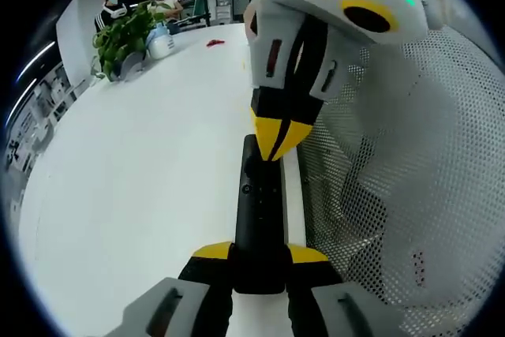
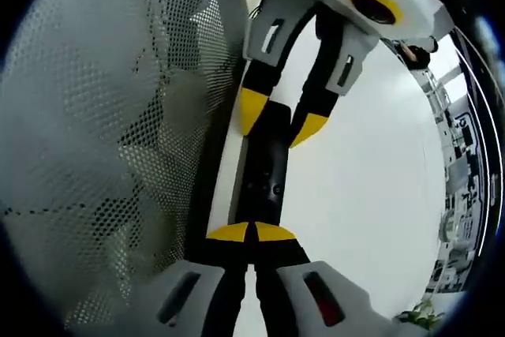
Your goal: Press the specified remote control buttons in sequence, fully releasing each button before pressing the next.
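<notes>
Beside mesh basket point(image 1: 410, 195), left gripper point(image 1: 260, 262) clamps remote point(image 1: 259, 211).

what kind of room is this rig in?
Probably an office or lab. A large white table carries a potted plant, a person sits at its far end, ceiling strip lights run overhead, and shelving lines the wall. A white mesh container stands beside the black remote.

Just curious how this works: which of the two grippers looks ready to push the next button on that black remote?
Probably the right gripper: its shut yellow tips sit over the remote buttons, while the left gripper clamps the remote's end steady.
</notes>
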